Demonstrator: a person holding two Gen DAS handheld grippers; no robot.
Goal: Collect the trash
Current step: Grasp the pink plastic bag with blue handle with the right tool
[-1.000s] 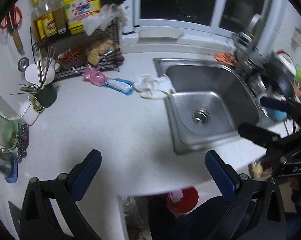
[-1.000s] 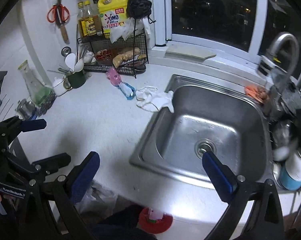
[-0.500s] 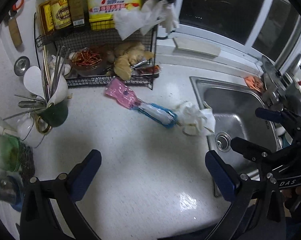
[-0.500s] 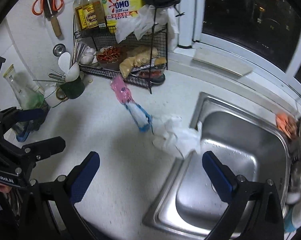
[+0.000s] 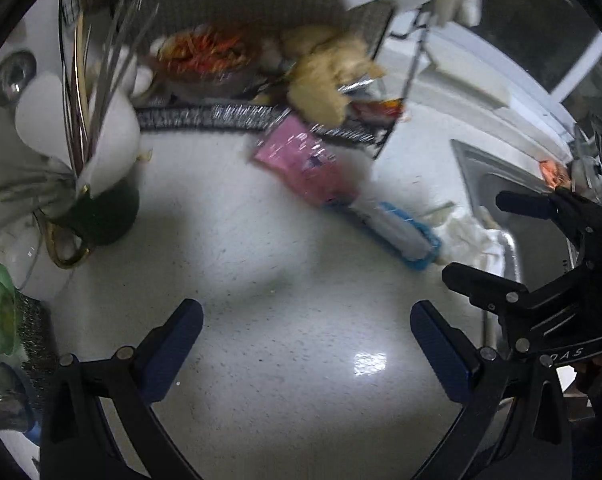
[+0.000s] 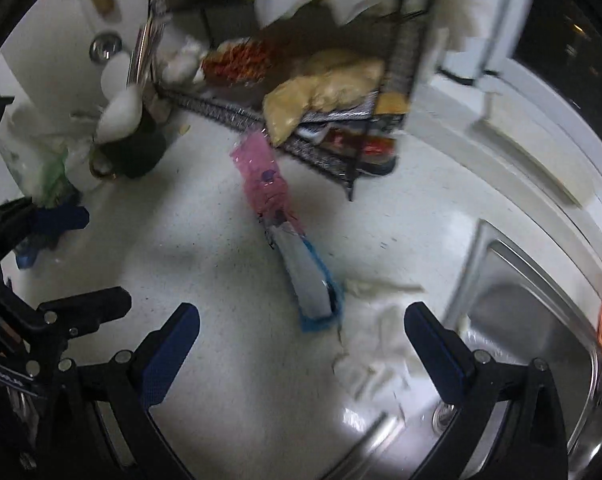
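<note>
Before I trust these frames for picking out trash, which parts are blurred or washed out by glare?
Left wrist view: the wire rack is motion-smeared, the pink wrapper soft; glare on the counter between the open fingers. Right wrist view: the rack is smeared, the crumpled white paper blurry; bright glare at the sink edge.

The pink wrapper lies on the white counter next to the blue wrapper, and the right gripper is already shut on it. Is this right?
Not quite. In the right wrist view the right gripper is open and holds nothing; the pink wrapper lies beyond it on the white counter, next to the blue wrapper.
</note>
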